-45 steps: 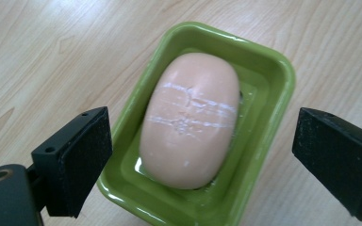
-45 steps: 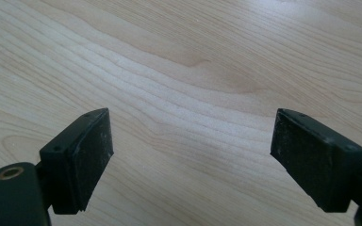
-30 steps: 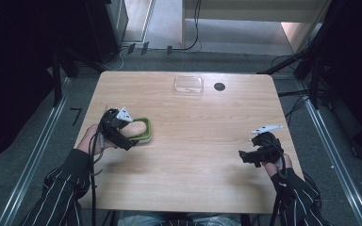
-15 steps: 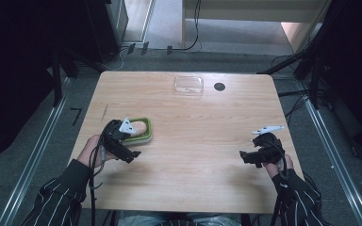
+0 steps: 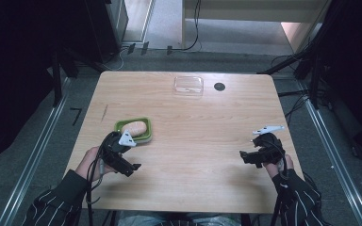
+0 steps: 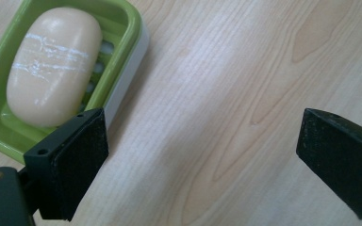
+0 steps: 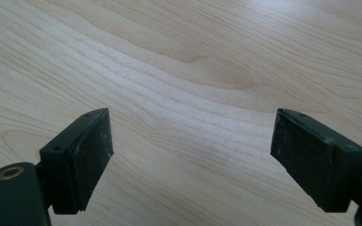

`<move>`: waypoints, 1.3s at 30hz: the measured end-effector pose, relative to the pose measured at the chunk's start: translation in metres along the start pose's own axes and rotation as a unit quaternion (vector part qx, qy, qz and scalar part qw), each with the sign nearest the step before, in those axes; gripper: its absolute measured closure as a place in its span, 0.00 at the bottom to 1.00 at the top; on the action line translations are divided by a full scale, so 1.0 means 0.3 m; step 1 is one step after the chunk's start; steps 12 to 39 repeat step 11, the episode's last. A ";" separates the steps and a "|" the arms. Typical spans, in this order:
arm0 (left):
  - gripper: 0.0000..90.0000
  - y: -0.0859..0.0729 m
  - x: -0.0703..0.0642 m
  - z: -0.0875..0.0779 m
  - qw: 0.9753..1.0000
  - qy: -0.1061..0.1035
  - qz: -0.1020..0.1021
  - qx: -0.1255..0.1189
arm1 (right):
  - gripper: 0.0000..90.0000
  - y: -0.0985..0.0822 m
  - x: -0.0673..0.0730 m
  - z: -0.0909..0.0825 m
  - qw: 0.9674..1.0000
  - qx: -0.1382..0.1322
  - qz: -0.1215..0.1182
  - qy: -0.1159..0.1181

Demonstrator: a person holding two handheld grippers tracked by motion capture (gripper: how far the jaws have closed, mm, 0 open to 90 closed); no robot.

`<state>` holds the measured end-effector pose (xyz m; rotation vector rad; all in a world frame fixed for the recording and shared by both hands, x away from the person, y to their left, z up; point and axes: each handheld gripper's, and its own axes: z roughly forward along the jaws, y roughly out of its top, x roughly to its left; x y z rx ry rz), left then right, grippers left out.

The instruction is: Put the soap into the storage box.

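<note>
1. Both jaws of the left gripper stand wide apart with bare wood between them; they have just been opening further and grasp nothing.
2. Its left jaw sits just beside the near corner of the green soap dish; whether the two touch I cannot tell.
3. Cream soap bar lies inside that dish, streaked with white marks.
4. From the high view, the soap dish rests on the left half of the table, just ahead of the left gripper.
5. Right gripper has its jaws released and spread over bare tabletop, well apart from the dish.
6. At the table's far edge sit a clear plastic lid and a small black disc.
</note>
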<state>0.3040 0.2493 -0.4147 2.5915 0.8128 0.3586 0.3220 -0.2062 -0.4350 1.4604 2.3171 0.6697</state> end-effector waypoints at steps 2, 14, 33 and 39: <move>0.04 -0.004 -0.010 -0.003 1.000 0.001 0.001 0.000 | 0.16 -0.001 0.000 0.001 1.000 0.001 0.001 0.001; 0.04 -0.018 -0.021 0.027 1.000 -0.015 0.001 0.014 | 0.16 -0.004 -0.002 0.002 1.000 0.000 -0.001 0.002; 0.04 -0.018 -0.021 0.027 1.000 -0.015 0.001 0.014 | 0.16 -0.004 -0.002 0.002 1.000 0.000 -0.001 0.002; 0.04 -0.018 -0.021 0.027 1.000 -0.015 0.001 0.014 | 0.16 -0.004 -0.002 0.002 1.000 0.000 -0.001 0.002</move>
